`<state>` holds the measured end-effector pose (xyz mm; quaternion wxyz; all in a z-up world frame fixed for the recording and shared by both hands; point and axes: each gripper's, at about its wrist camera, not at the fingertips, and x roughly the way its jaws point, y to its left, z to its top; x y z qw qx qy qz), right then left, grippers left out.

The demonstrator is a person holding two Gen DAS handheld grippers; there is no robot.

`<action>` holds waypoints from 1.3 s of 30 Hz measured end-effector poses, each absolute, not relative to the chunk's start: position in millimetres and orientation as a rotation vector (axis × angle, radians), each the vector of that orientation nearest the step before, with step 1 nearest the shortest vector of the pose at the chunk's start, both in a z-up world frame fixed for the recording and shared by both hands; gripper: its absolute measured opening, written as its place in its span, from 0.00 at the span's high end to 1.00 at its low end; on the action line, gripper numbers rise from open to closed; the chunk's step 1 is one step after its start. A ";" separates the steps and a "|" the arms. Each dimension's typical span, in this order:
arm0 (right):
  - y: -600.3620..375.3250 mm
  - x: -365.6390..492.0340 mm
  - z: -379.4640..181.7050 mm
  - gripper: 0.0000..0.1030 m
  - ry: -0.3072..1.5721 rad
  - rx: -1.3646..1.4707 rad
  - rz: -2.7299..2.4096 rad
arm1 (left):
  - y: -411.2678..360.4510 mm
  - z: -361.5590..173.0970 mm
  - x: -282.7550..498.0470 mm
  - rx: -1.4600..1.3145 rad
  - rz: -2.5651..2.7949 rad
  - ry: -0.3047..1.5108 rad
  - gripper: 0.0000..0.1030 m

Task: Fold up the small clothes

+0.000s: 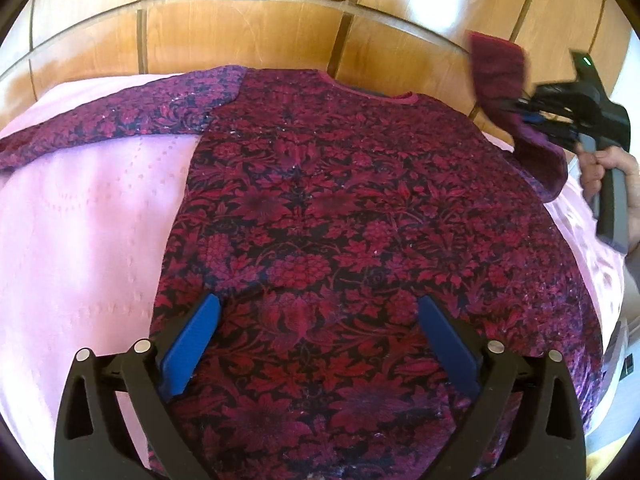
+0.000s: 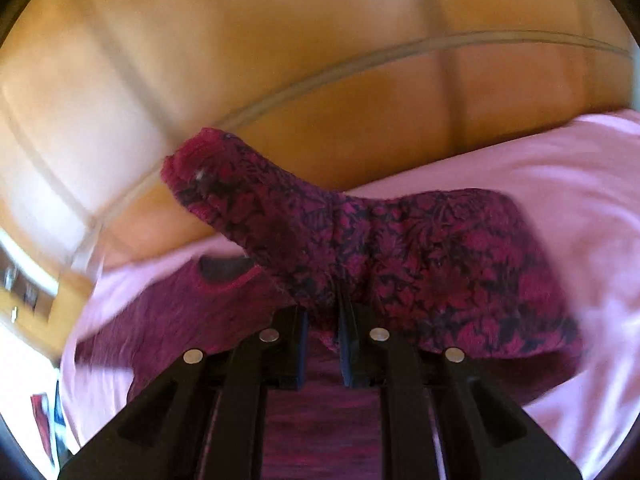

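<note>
A dark red floral long-sleeved top (image 1: 340,220) lies flat on a pink bedspread (image 1: 80,220), neck toward the headboard. Its left sleeve (image 1: 100,128) lies stretched out to the left. My left gripper (image 1: 320,320) is open and empty, hovering over the top's lower body, with blue pads (image 1: 192,344) wide apart. My right gripper (image 2: 322,308) is shut on the right sleeve (image 2: 280,216) and holds it lifted above the bed, cuff hanging forward. It also shows in the left wrist view (image 1: 520,108), raised at the top's right shoulder, with the sleeve (image 1: 500,68) draped from it.
A wooden headboard (image 1: 260,32) runs along the far side of the bed. The bedspread (image 2: 560,184) extends right of the top. The neckline (image 2: 224,276) shows below the lifted sleeve. Some furniture (image 2: 24,288) stands blurred at the far left.
</note>
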<state>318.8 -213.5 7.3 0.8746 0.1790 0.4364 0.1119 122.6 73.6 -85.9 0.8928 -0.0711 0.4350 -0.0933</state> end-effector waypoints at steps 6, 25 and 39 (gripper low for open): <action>-116.2 328.0 -25.0 0.83 1.003 0.188 0.333 | 86.0 -68.7 133.9 -0.262 -0.194 0.900 0.04; -288.1 220.5 -8.8 0.45 0.846 0.462 0.174 | 76.9 -55.5 290.5 -0.581 -0.242 1.033 0.17; -324.2 258.4 -16.8 0.61 0.800 0.655 0.147 | 82.2 -42.7 324.1 -0.569 -0.219 0.937 0.89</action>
